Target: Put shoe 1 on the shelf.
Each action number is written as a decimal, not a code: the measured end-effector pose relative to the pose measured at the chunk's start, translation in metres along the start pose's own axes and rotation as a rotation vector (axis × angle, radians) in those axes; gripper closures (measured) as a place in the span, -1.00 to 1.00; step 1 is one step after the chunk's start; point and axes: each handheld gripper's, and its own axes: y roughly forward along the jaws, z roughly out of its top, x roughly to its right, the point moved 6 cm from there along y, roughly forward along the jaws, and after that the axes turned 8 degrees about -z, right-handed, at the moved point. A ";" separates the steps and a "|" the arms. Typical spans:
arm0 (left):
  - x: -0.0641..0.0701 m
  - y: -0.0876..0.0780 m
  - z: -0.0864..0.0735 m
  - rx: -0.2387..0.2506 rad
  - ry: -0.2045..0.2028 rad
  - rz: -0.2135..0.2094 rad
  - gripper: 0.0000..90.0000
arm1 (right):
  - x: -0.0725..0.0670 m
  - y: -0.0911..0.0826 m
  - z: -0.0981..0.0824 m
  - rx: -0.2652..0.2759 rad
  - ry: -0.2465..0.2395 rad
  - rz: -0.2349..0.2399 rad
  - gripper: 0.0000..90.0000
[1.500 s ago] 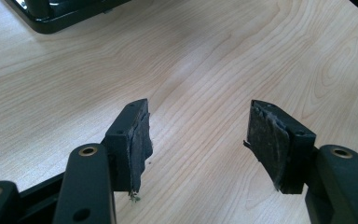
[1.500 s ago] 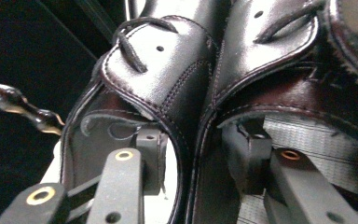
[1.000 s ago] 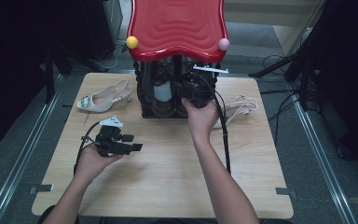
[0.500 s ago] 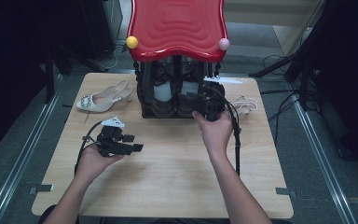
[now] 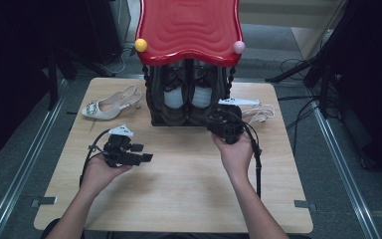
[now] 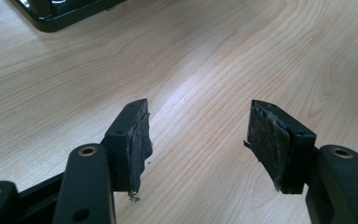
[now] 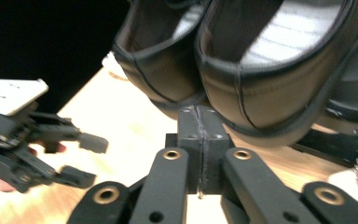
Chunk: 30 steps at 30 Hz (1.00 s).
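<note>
Two sets of fingers are working over the wooden surface [image 5: 179, 184]. The right gripper [image 7: 200, 122] has just been closing; its fingers [image 7: 189, 140] are now pressing pad against pad with nothing between them, right in front of the heels of the black shoes [image 7: 270, 79]. In the high view the right gripper [image 5: 218, 121] is sitting at the foot of the dark rack [image 5: 154, 107], near its right front corner, with the person's right hand [image 5: 236, 152] wrapping it from behind and its cable trailing back along the forearm.

The black shoes [image 5: 186, 97] are standing side by side inside the rack under its red wavy top [image 5: 189, 27], heels facing the person.

The left gripper [image 6: 198, 140] is holding its fingers [image 6: 135, 140] wide apart over bare wood, gripping nothing. In the high view the left gripper [image 5: 146, 158] is resting low in the left hand [image 5: 99, 172], well apart from the rack, pointing right.

A beige slingback shoe [image 5: 107, 105] is lying on the surface left of the rack. A pale strappy sandal [image 5: 256, 112] is lying to the right of it, just beyond the right gripper.
</note>
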 end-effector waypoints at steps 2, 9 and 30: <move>0.000 0.000 0.000 -0.001 0.002 0.002 -0.13 | 0.001 0.006 -0.005 -0.030 -0.004 -0.004 1.00; 0.000 0.001 -0.001 -0.008 0.003 -0.001 -0.13 | 0.007 0.020 -0.007 -0.025 0.004 -0.032 1.00; 0.000 0.001 -0.001 -0.016 0.010 -0.002 -0.13 | 0.024 0.027 0.017 -0.007 0.041 -0.065 1.00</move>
